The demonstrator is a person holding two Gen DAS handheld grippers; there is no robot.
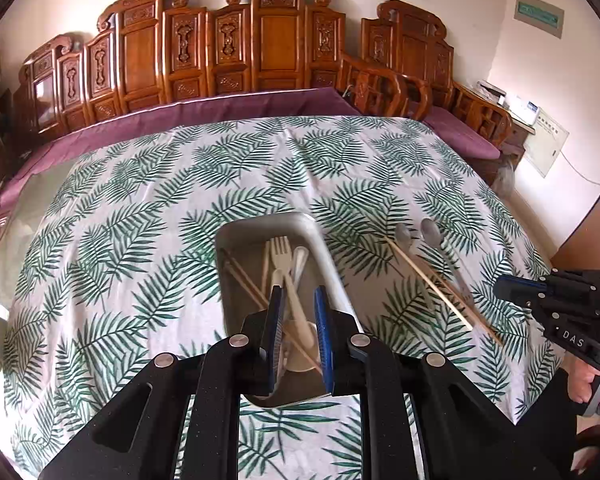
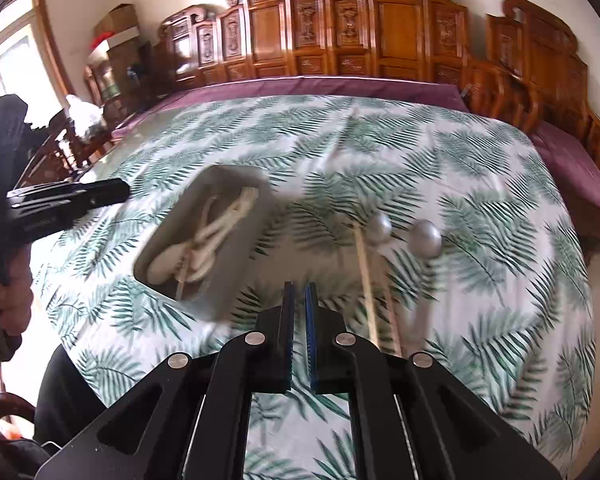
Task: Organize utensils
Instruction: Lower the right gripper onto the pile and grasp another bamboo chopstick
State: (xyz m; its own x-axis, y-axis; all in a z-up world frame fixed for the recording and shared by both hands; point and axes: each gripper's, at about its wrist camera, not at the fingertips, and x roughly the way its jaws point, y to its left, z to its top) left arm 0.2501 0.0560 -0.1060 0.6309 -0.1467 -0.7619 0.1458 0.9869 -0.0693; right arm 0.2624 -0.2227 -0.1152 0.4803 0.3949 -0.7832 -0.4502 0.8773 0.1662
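Left wrist view: left gripper (image 1: 298,292) poised over the near end of the metal tray (image 1: 320,240), jaws a little apart, nothing pinched between the pads. Lying in the tray beneath: a cream fork (image 1: 281,248), other cream plastic pieces, and wooden chopsticks in the tray (image 1: 244,280) crossing them on a slant.

Still loose on the leaf-print tablecloth (image 1: 140,220), right of the tray: two silver spoons (image 1: 431,232), bowls at the far end, handles running toward the near edge; alongside them, touching or nearly so, a pair of loose chopsticks (image 1: 432,280), angled from far-left to near-right.

Right wrist view, blurred: right gripper (image 2: 299,286) between the tray and the loose pieces, jaws together, empty.

Handling, as a judgement:
- Spoons: light, stiff, probably smooth and slippery; bowl too rounded to pinch well. Best taken across the handle, toward its middle, so as not to tip.
- Loose chopsticks: very light, rigid, thin, apt to roll or scissor apart. Best gripped near the middle of their length, both sticks together if lying close enough; otherwise one at a time.
- Little clearance under either on the cloth; soft fabric likely to bunch under the fingertips, so a shallow, careful pinch.
- Nothing fragile here; more risk of slipping than of breaking.
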